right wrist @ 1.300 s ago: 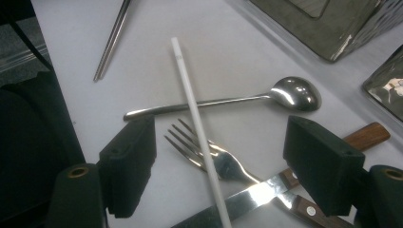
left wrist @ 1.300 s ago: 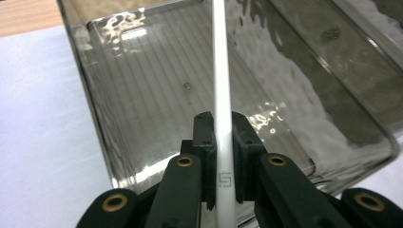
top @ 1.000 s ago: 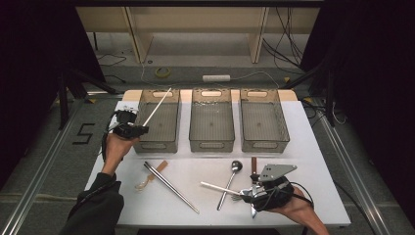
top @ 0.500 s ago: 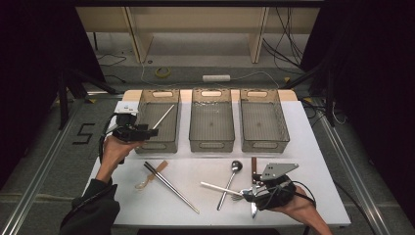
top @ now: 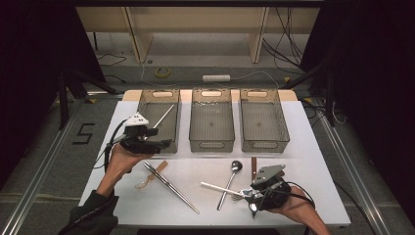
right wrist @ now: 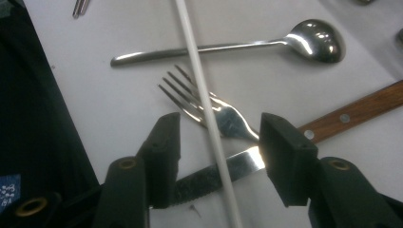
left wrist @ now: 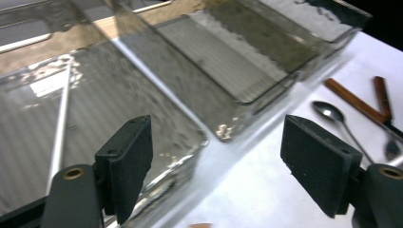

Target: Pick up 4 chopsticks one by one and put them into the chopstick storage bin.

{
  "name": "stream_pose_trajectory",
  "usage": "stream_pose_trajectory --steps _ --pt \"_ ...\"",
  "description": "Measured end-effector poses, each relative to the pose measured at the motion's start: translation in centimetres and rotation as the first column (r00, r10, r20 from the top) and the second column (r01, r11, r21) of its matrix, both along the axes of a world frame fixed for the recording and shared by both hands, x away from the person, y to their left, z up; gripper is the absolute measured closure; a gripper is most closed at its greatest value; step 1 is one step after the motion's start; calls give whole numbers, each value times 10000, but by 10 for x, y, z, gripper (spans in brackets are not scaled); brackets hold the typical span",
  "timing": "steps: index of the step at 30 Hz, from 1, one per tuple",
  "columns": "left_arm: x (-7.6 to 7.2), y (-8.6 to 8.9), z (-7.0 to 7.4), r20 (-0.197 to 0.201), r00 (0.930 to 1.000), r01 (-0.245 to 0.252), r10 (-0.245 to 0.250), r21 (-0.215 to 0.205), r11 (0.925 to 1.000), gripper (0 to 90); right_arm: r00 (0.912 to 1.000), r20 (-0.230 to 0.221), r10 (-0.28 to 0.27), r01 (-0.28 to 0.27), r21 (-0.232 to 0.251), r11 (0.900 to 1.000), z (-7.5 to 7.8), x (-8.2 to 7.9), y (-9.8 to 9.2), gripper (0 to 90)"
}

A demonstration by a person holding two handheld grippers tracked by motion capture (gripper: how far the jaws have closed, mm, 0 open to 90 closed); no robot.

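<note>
Left claw (top: 161,143) withdrew (floor: "5" (top: 84,133)).

Left gripper (top: 164,143) jaws opening; right gripper (top: 244,195) jaws closing.

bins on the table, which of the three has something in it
The left bin, nearest the left tongs: a white chopstick leans inside it. The middle bin and the right bin hold nothing.

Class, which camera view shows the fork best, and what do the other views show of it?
The right gripper view: the fork lies close up, tines clear, a white stick crossing it. The high view shows it small beside the right tool. The left gripper view offers nothing I can identify as it.
</note>
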State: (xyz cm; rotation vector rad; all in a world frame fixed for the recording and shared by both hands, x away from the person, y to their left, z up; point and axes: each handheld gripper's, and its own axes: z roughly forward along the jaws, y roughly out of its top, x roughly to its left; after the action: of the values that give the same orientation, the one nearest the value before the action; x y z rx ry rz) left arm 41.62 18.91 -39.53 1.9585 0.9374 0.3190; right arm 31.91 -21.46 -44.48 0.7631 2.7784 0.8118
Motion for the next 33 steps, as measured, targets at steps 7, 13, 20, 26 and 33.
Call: stream_pose_trajectory --steps 7,13,20,26,33 --pt "-19 -14 -8 -90 9982 595 -599 -336 9977 244 9999 -152 52 -58 -444 9990 -6 4 5 639" --pt "-35 -23 -21 -6 9955 947 -947 -221 9953 233 9991 -359 228 -250 -616 9978 -8 7 9 685" --pt "-51 -32 -28 -59 9906 1364 -1365 -155 9905 224 9976 -569 382 -424 -733 9964 -11 9 13 743" --pt "-61 -37 -32 -47 9883 1521 -1523 -216 9881 222 9963 -686 512 -584 -1075 9925 -14 10 15 785" --pt "-69 -45 -35 -133 9821 1876 -1877 -121 9822 223 9949 -712 712 -808 -1418 9866 -17 11 20 812"
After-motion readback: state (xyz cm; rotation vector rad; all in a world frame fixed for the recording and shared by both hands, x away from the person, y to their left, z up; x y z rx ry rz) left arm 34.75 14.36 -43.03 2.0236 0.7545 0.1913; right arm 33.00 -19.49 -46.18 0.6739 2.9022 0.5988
